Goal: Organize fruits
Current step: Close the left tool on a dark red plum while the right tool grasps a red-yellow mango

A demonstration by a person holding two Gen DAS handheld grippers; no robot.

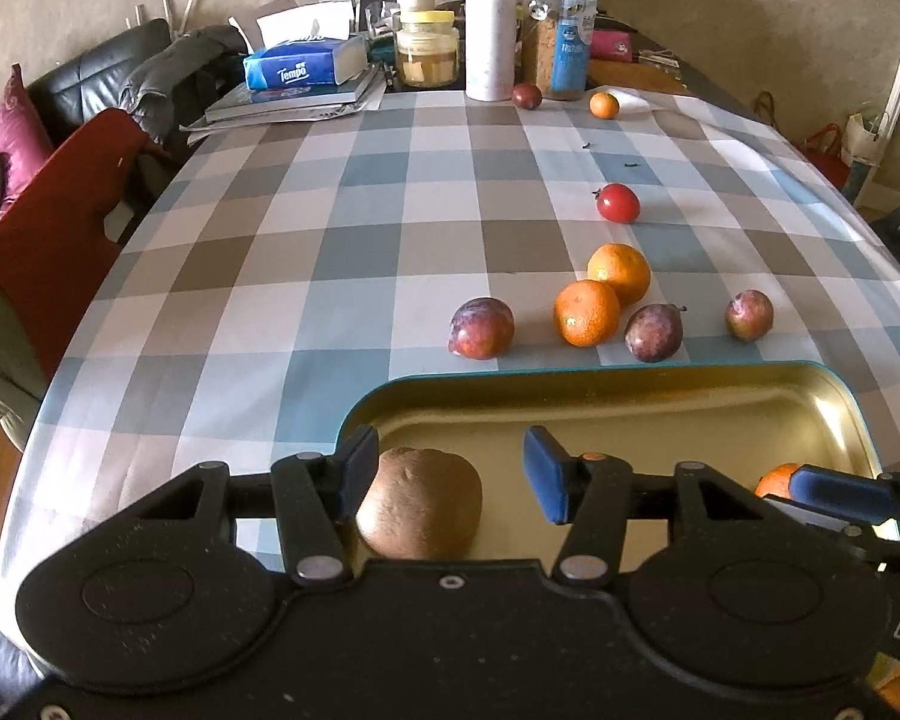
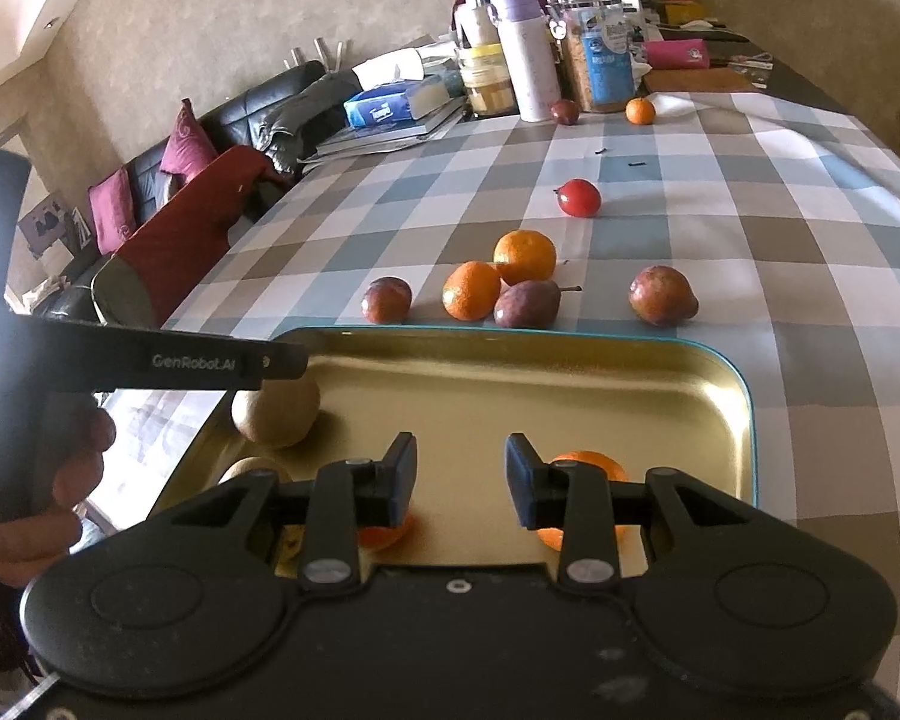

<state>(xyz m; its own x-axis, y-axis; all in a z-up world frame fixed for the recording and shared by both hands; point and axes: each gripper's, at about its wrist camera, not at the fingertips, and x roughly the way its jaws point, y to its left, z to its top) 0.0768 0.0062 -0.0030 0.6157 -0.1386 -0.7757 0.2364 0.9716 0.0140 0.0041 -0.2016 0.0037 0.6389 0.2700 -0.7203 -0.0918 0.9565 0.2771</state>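
- Left tongs (image 1: 453, 474): jaws apart, kiwi (image 1: 420, 504) touching the nine o'clock pad only.
- Right tongs (image 2: 461, 480): jaws apart over the tray (image 2: 744, 396), gripping nothing.
- Two oranges (image 2: 588, 465) below.

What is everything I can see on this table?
Tray: one, gold, teal rim, nearest.
Kiwi: at least one, brown, in tray.
Orange: at least one, in tray, partly hidden.
Loose oranges: three, two beside tray, one far.
Plums: four, purple-red, three beside tray, one far.
Red fruit: one, mid-table.
Tissue box: one, blue, far end.
Bottle: one, white, far end.
Jars: two, clear, far end.
Left gripper: one, black, open, over kiwi.
Right gripper: one, black, open, over tray.
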